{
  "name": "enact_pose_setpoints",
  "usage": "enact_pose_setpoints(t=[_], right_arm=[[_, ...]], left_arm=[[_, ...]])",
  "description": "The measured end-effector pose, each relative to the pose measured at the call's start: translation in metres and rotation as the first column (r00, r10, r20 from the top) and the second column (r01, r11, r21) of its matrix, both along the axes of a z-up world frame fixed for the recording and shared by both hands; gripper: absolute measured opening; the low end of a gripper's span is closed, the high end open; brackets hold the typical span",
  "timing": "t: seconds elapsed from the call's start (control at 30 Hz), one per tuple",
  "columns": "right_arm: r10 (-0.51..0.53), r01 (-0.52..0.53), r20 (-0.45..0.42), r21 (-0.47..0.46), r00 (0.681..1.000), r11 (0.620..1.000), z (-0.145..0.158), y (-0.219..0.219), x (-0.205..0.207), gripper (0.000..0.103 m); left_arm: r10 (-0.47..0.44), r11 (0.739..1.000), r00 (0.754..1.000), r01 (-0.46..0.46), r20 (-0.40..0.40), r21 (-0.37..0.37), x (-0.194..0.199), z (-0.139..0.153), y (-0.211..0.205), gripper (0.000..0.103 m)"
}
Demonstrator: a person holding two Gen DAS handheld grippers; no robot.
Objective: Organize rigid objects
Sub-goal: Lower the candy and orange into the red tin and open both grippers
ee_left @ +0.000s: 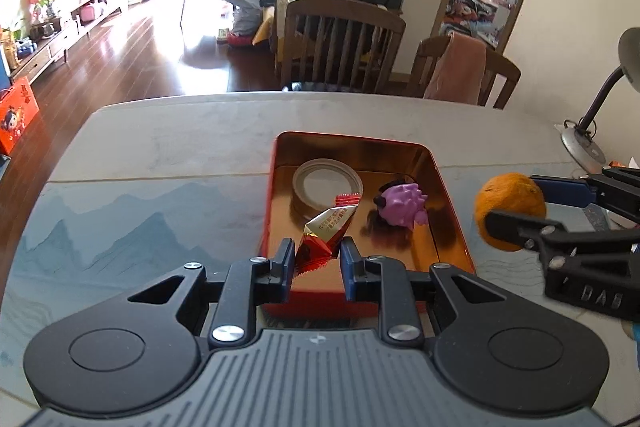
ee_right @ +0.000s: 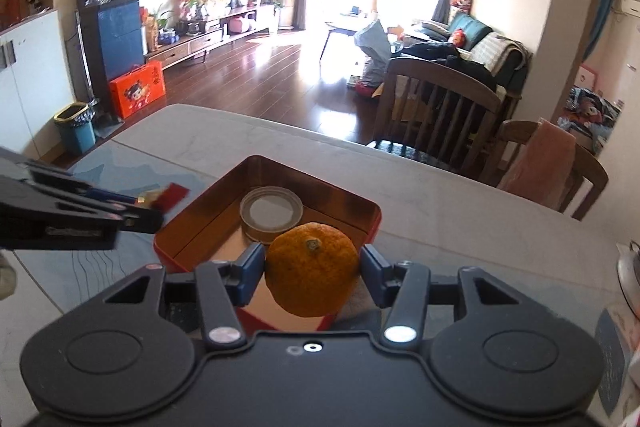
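A red tin with a gold inside stands on the table; a round jar lid and a purple spiky toy lie in it. My left gripper is shut on a red and gold foil sachet, held over the tin's near edge. My right gripper is shut on an orange, hovering over the tin's near corner. In the left wrist view the orange hangs just right of the tin. The right wrist view shows the lid and the left gripper with the sachet.
Two wooden chairs stand at the table's far side, one with a pink cloth over it. A desk lamp stands at the right. A blue landscape mat covers the table to the left of the tin.
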State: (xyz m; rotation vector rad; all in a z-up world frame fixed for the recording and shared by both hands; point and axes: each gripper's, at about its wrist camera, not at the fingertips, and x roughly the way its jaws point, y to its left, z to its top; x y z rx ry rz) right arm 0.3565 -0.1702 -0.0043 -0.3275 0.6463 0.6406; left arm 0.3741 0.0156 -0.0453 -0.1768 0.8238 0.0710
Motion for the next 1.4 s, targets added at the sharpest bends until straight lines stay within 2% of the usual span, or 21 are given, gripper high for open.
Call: enact_pose_setpoints(t=[0.4, 0.53, 0.77, 1.07, 1.4], right_arm=[[0.107, -0.112, -0.057, -0.078, 0.993, 0.991, -0.043, 0.03, 0.023, 0.051], [0.124, -0.132, -0.094, -0.083, 0.988, 0.988, -0.051, 0.034, 0.026, 0.051], [0.145, -0.159, -0.143, -0.097, 0.979, 0.982, -0.061, 0.039, 0.029, 0.051], [0.146, -0.163, -0.154, -0.109, 0.977, 0.98, -0.067, 0.04, 0.028, 0.051], [0.146, -0.162, -0.148, -0.1, 0.978, 0.982, -0.058, 0.038, 0.028, 0.052]], left_arm=[[-0.016, 1.0, 0.994, 0.018, -0.108, 0.017, 0.071, -0.029, -0.004, 0.023], [-0.032, 0.999, 0.986, 0.029, -0.161, -0.019, 0.082, -0.044, -0.004, 0.023], [-0.044, 0.999, 0.974, 0.036, -0.222, -0.04, 0.092, -0.063, -0.008, 0.023], [-0.036, 0.999, 0.957, 0.024, -0.289, -0.042, 0.101, -0.079, -0.007, 0.023], [-0.02, 0.999, 0.955, 0.008, -0.297, -0.041, 0.1, -0.079, -0.008, 0.023]])
